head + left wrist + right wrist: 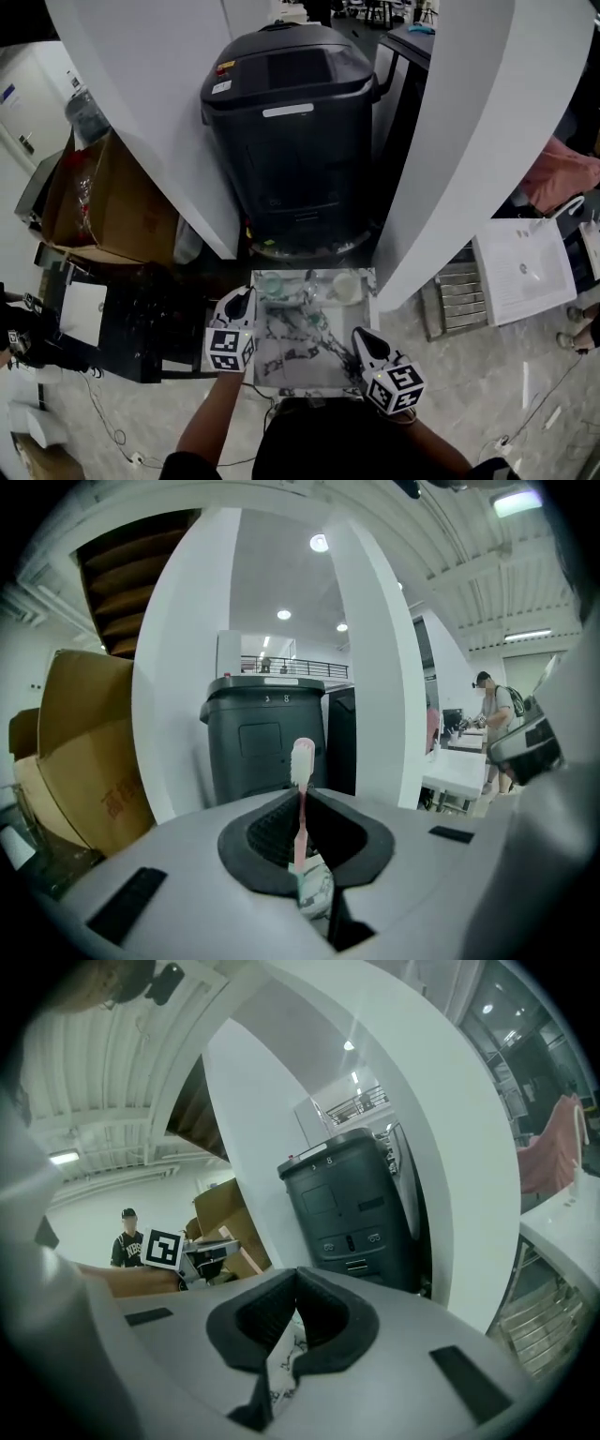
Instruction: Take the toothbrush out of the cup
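At the left side of the head view, about nine o'clock from the small marble-patterned table (281, 370), a cardboard box (103, 202) stands open; it has no part in the work.

Next comes the left gripper (246, 294), over the left edge of the table. Its jaws are pressed onto the handle of a pink toothbrush (301, 794), which is the task's thing. I think the handle is taken low and kept upright so that it can come straight up from a cup without catching the rim. In the left gripper view the toothbrush points to twelve o'clock, with a thin pink neck and a pale bristle head at the top, above the jaw tips. Its lower end is hidden between the jaws. No cup shows around it there, so I judge that it is out of the cup, held in the air near the table.

At twelve o'clock on the table, along the far edge, stand a clear cup (272, 284) and, to its right, a white cup (345, 287). Which one held the toothbrush I cannot tell. Behind them rises a big black bin (291, 131).

At about four o'clock from the table's middle, the right gripper (361, 336) hangs with its jaws closed on nothing, probably kept aside so that it does not disturb the lift.
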`<state>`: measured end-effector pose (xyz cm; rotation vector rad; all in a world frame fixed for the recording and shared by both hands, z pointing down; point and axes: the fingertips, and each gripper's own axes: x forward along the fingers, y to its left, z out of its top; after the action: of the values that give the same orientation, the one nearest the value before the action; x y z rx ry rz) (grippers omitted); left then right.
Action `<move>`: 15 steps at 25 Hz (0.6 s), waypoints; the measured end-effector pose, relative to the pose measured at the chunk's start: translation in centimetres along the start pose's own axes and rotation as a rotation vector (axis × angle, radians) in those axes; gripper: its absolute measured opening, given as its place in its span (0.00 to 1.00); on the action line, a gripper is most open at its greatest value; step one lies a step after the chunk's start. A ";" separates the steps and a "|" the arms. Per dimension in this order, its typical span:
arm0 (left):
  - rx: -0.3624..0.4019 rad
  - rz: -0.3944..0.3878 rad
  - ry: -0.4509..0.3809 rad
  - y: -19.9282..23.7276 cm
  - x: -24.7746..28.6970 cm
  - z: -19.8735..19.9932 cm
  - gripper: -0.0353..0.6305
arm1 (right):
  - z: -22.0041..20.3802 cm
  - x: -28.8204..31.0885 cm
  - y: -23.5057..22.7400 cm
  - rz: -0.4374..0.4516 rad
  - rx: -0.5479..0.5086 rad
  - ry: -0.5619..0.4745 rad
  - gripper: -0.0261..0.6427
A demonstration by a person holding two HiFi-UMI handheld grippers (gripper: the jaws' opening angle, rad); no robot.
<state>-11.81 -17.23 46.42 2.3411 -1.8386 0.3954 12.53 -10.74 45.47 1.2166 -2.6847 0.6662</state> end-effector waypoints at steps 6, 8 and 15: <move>-0.047 0.020 0.047 -2.9 -2.8 -3.1 0.12 | -1.4 0.4 0.1 0.073 -0.015 0.028 0.06; -0.061 0.009 0.098 -4.4 -3.0 -5.4 0.12 | -2.0 0.5 0.2 0.097 -0.015 0.040 0.06; -0.092 -0.059 0.299 -8.6 -1.0 -14.0 0.12 | -3.6 1.7 -0.3 0.138 -0.006 0.082 0.06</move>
<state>-5.37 -10.48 60.00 2.1343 -1.6115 0.6023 11.33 -10.54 49.25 0.9871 -2.7177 0.7091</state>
